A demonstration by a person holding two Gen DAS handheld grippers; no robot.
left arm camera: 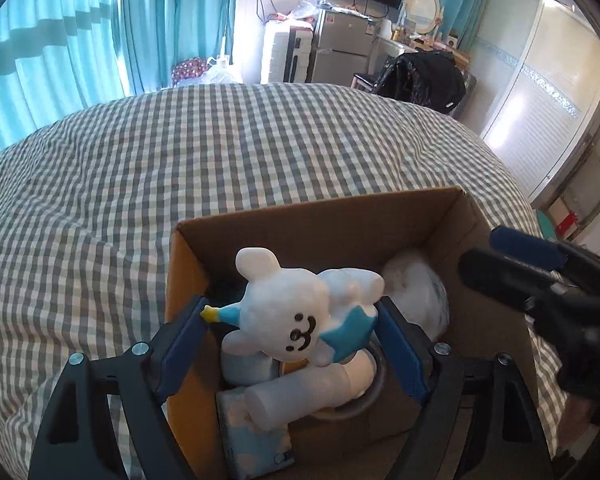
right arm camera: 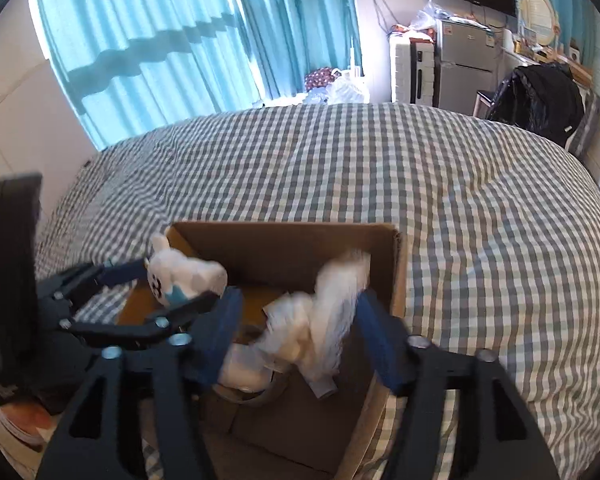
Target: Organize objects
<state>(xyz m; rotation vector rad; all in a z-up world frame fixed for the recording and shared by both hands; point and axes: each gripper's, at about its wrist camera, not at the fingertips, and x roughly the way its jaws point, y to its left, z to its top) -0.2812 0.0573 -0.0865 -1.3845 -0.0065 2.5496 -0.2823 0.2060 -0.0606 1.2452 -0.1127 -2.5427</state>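
An open cardboard box [left arm camera: 324,212] stands on a checked bed. My left gripper [left arm camera: 292,316] is open over the box, its blue pads on either side of a white plush bear [left arm camera: 296,312] that lies on top of the contents, apart from both pads. Under the bear lie a pale bottle [left arm camera: 312,392] and a blue patterned packet [left arm camera: 256,440]. In the right wrist view my right gripper [right arm camera: 296,312] is open over the same box [right arm camera: 284,236], with a white fluffy bundle [right arm camera: 320,320], blurred, between its fingers. The bear [right arm camera: 184,276] and the left gripper [right arm camera: 156,284] show at the left.
The checked bedspread [left arm camera: 220,152] stretches away behind the box. Teal curtains [left arm camera: 80,28] hang at the far left. A fridge [left arm camera: 340,48], a chair with a black coat [left arm camera: 424,76] and a wardrobe [left arm camera: 540,80] stand beyond the bed.
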